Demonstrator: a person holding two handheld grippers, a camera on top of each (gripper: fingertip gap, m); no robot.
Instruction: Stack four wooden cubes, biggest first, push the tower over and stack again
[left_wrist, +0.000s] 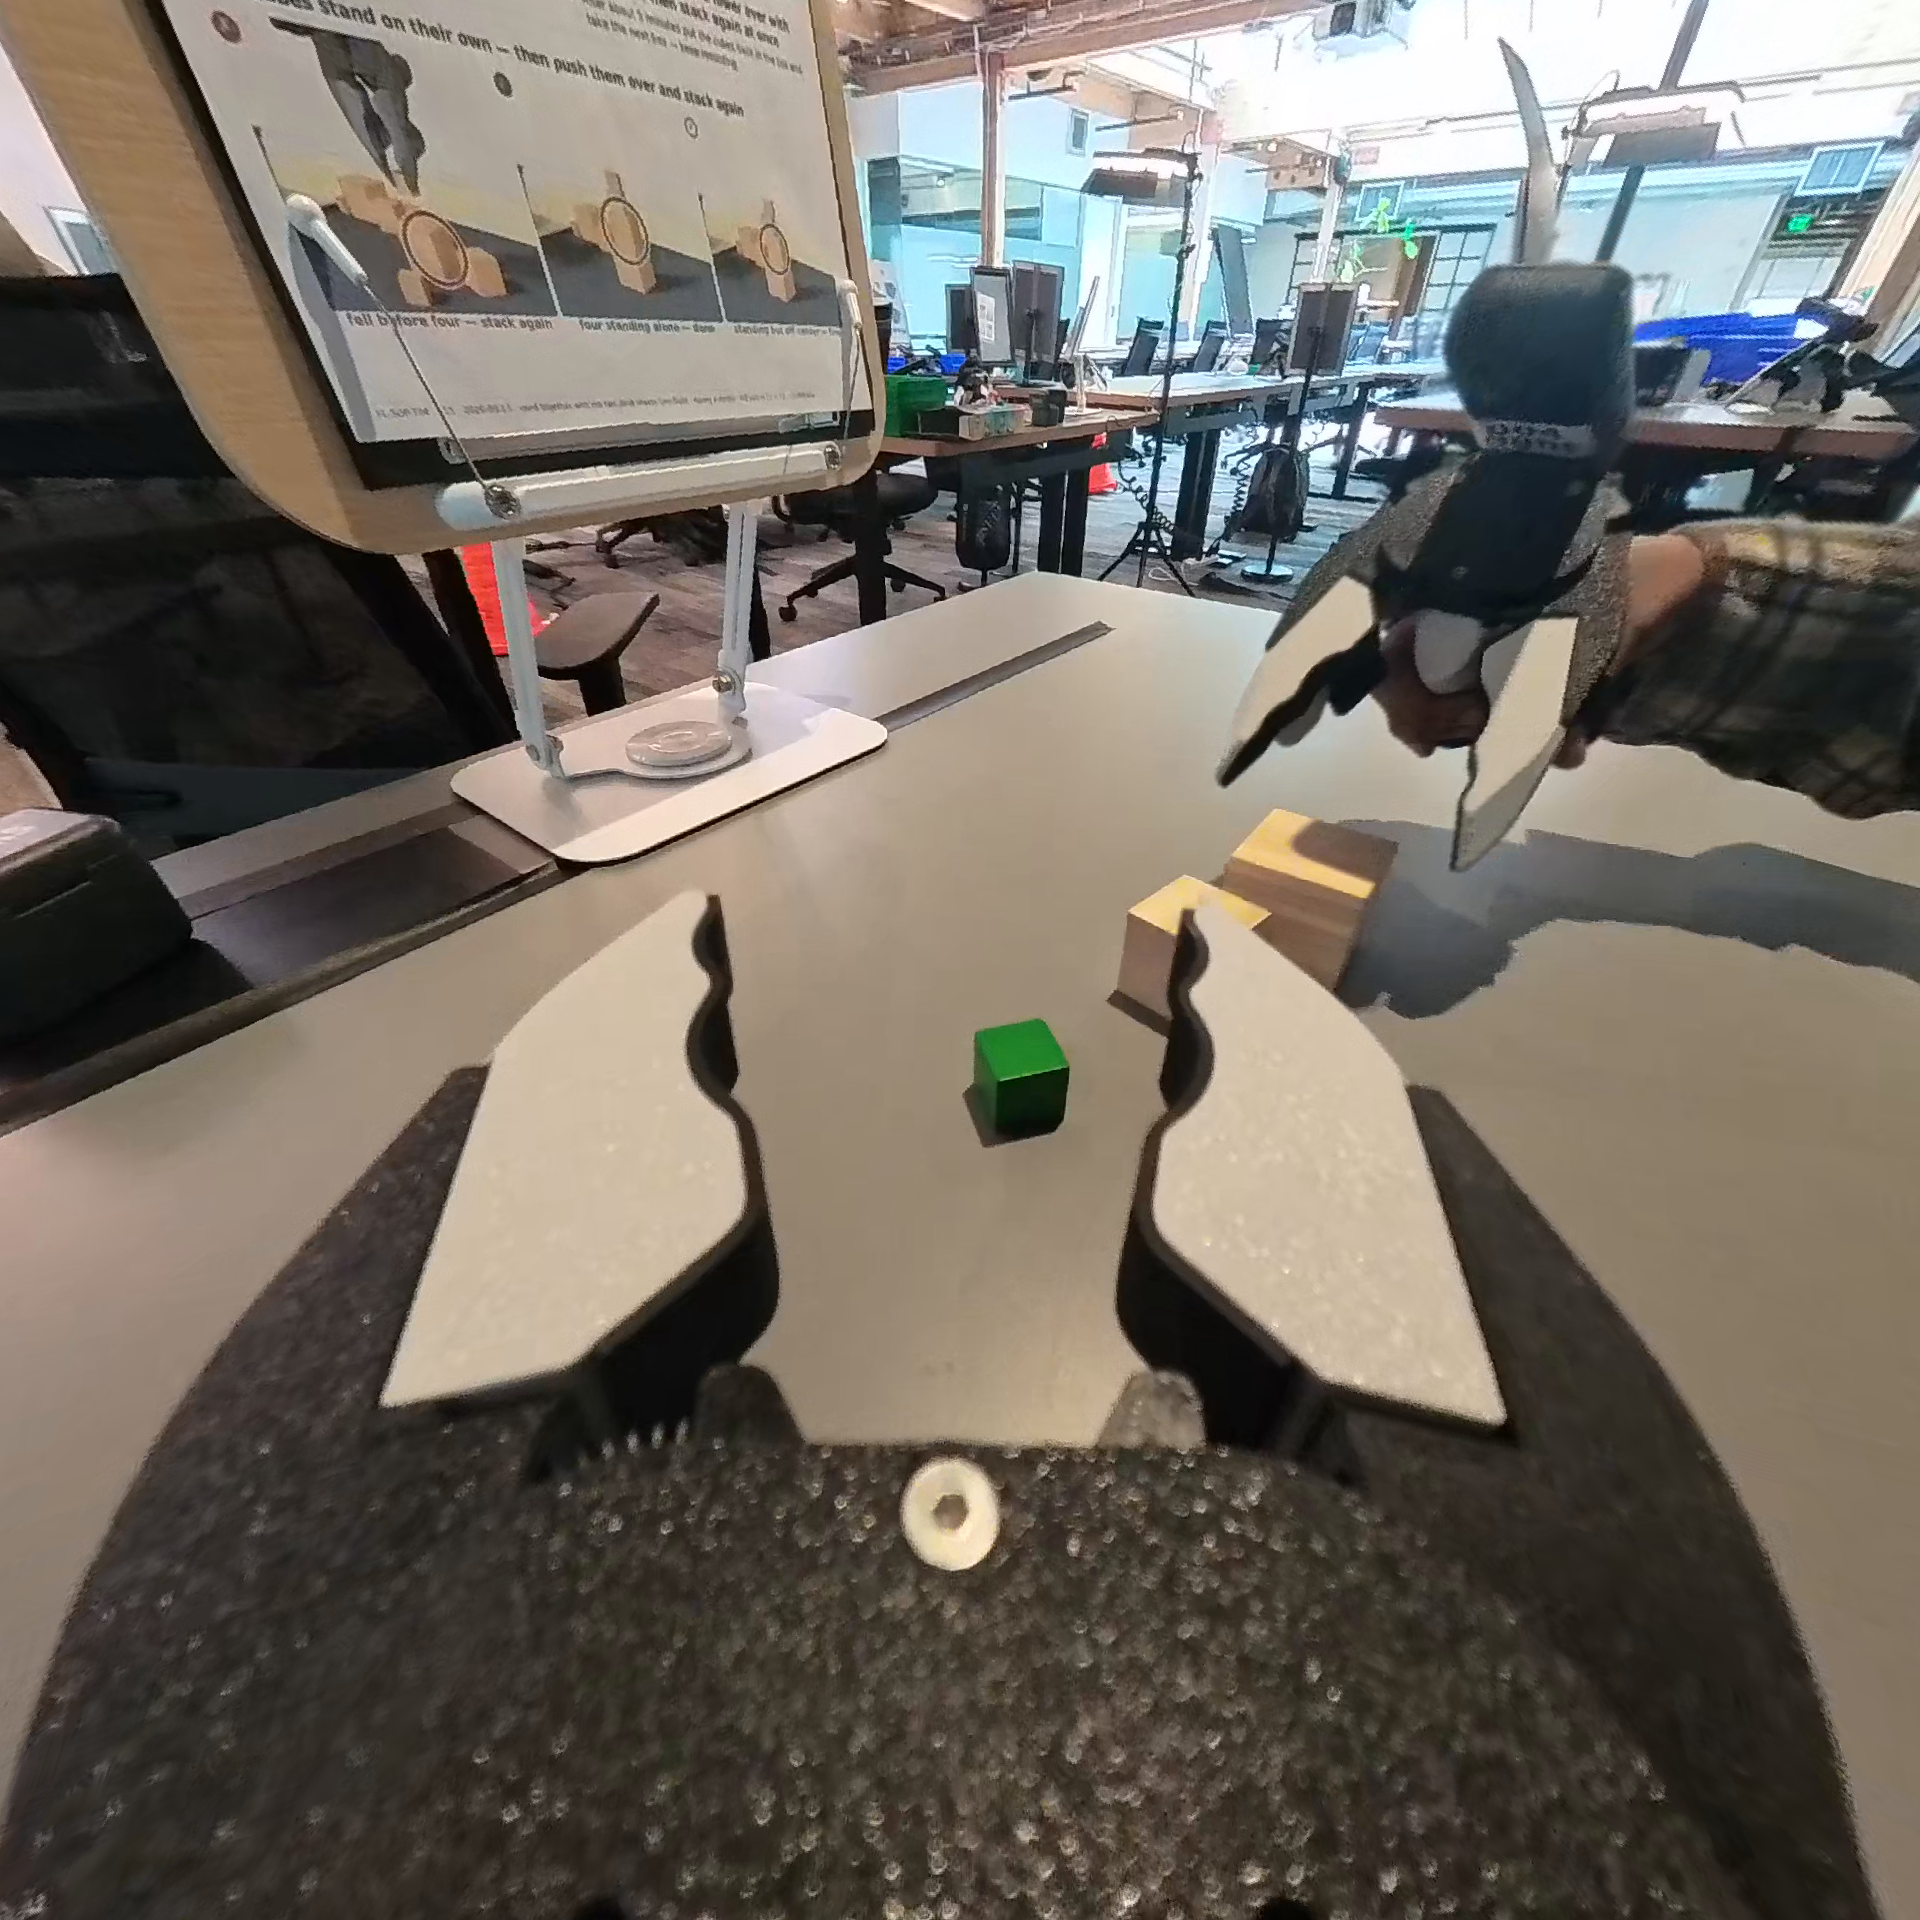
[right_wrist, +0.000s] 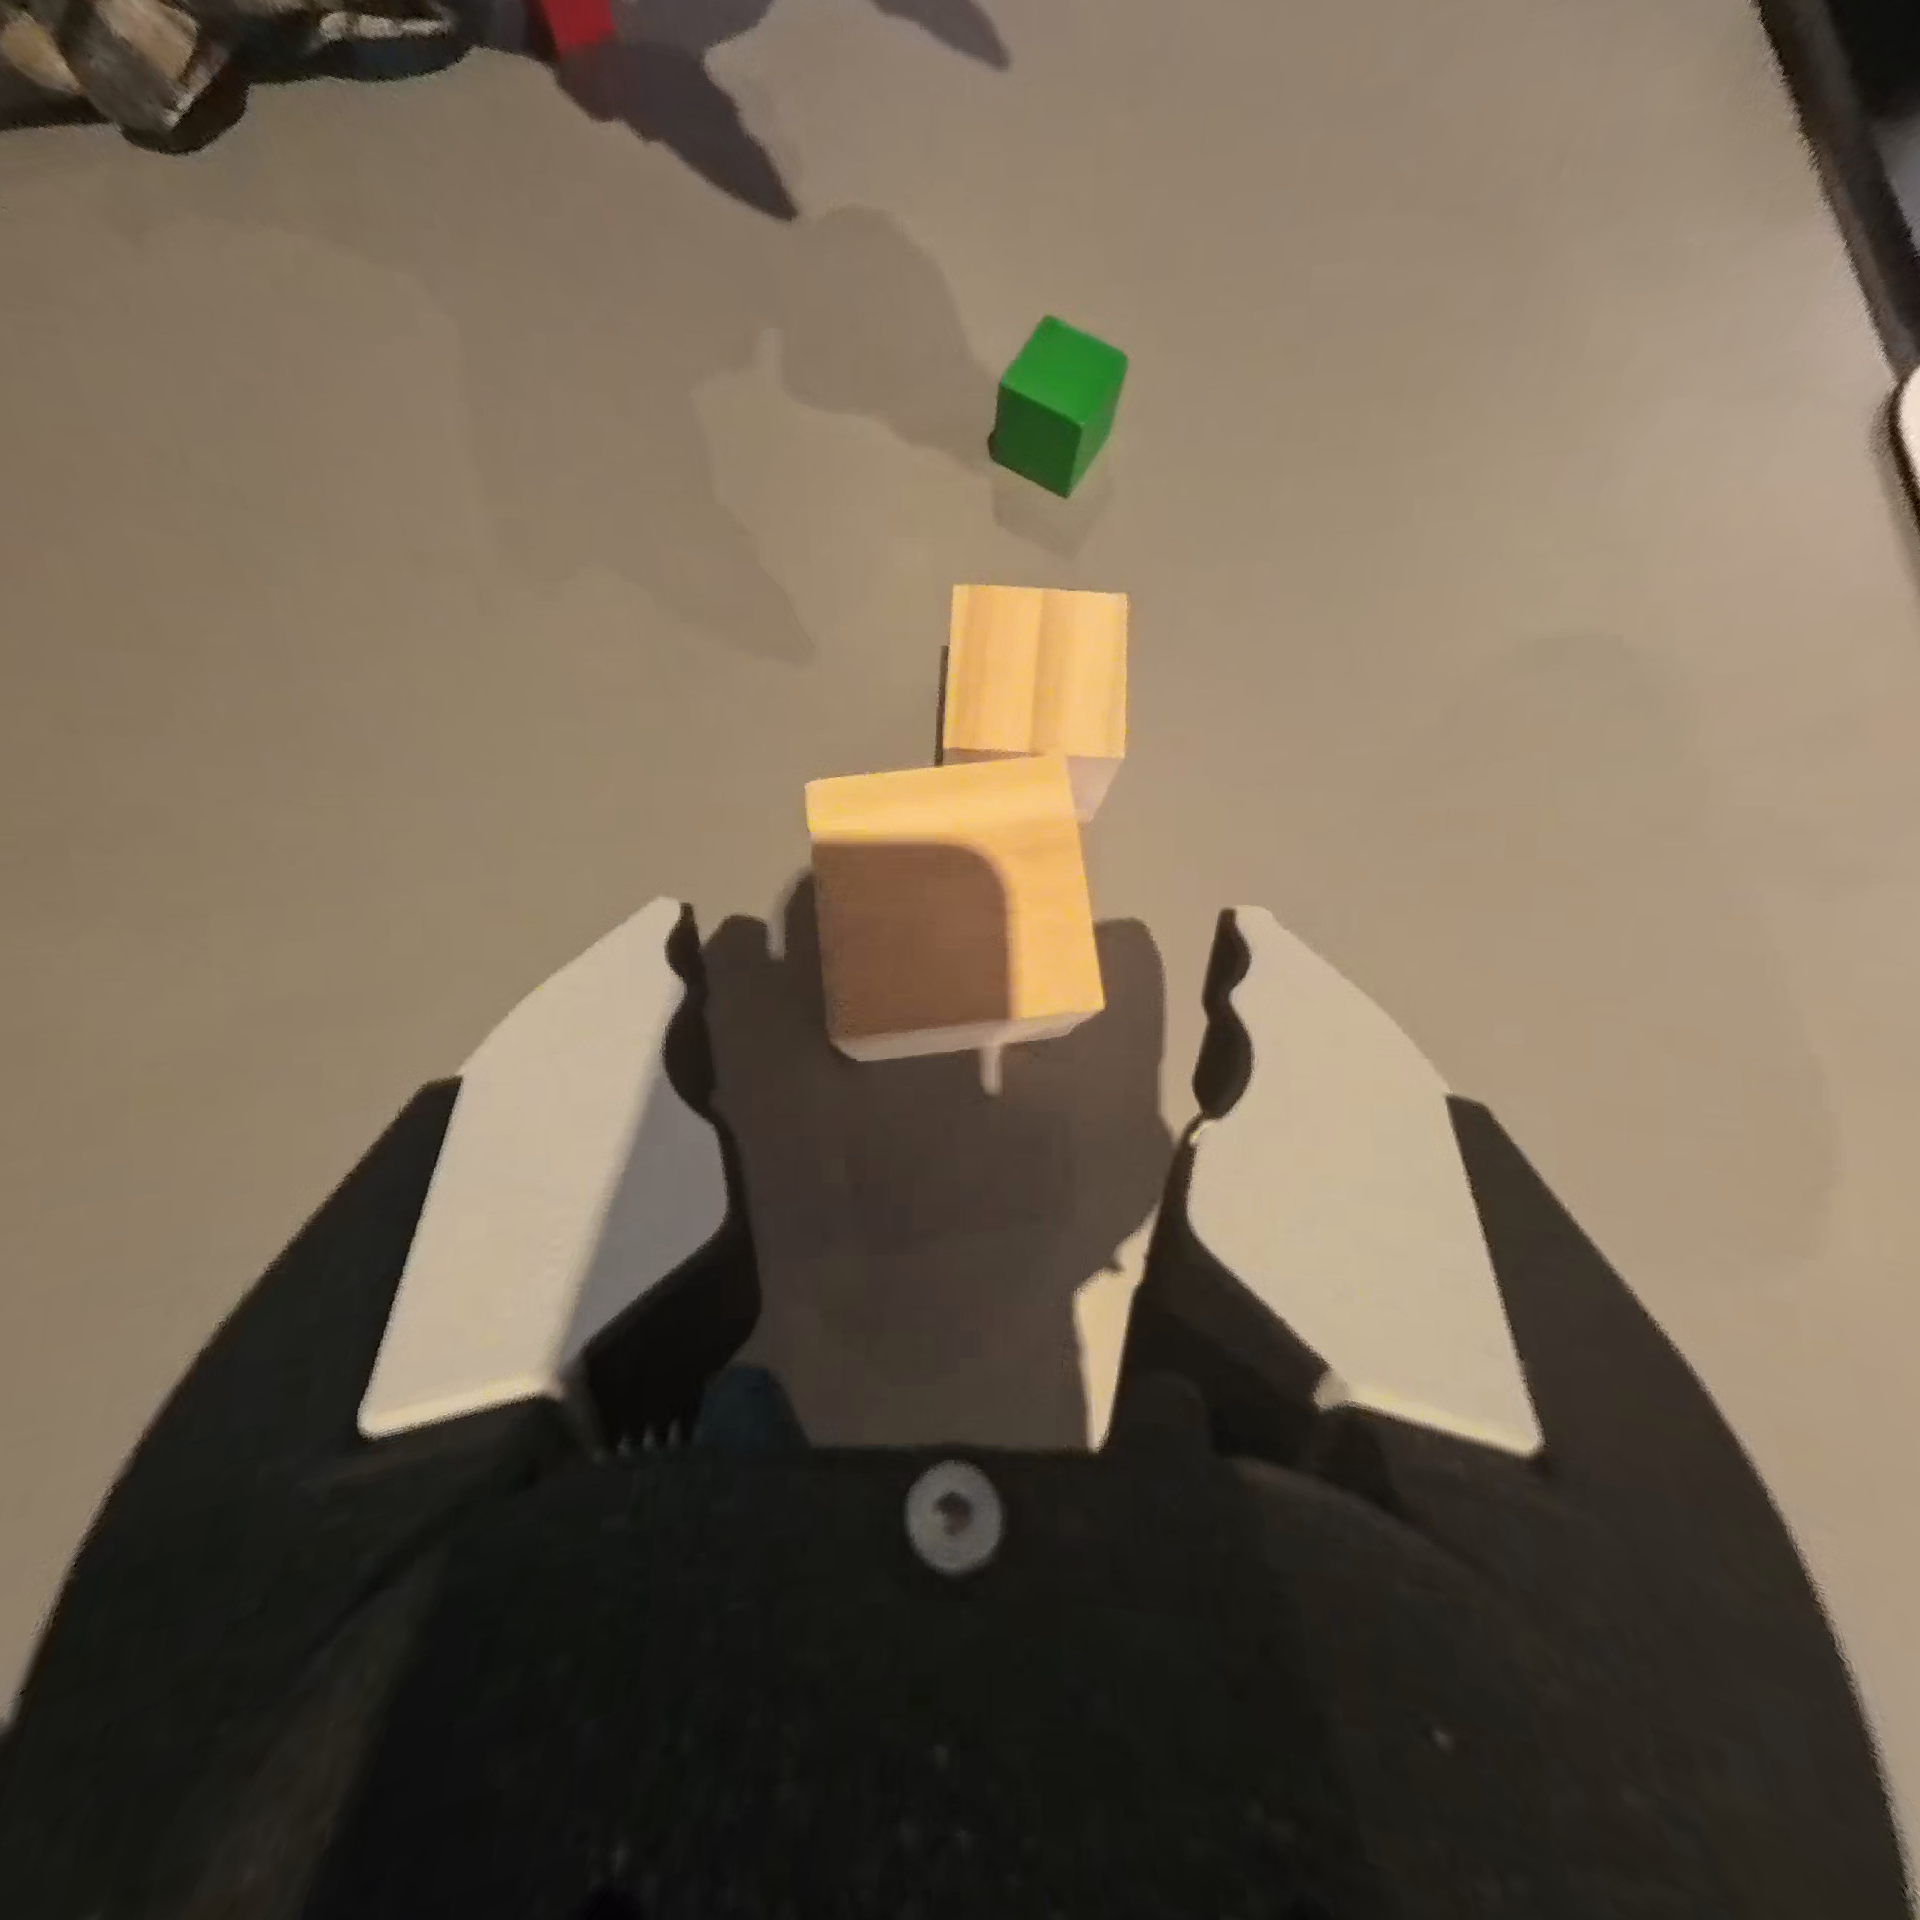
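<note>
With its jaws spread wide and empty, our right gripper (right_wrist: 951, 935) hangs above the larger wooden cube (right_wrist: 951, 904) at frame centre; the smaller wooden cube (right_wrist: 1039, 670) touches it behind, the green cube (right_wrist: 1058, 407) beyond. We note our left gripper (left_wrist: 951, 956) likewise open, empty, over the grey table (left_wrist: 935, 790)

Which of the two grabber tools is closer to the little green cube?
Left. The left gripper is open with the green cube lying on the table between its fingertips. The right gripper hovers open above the bigger wooden cube, which lies beyond the green cube and a second wooden cube.
</note>
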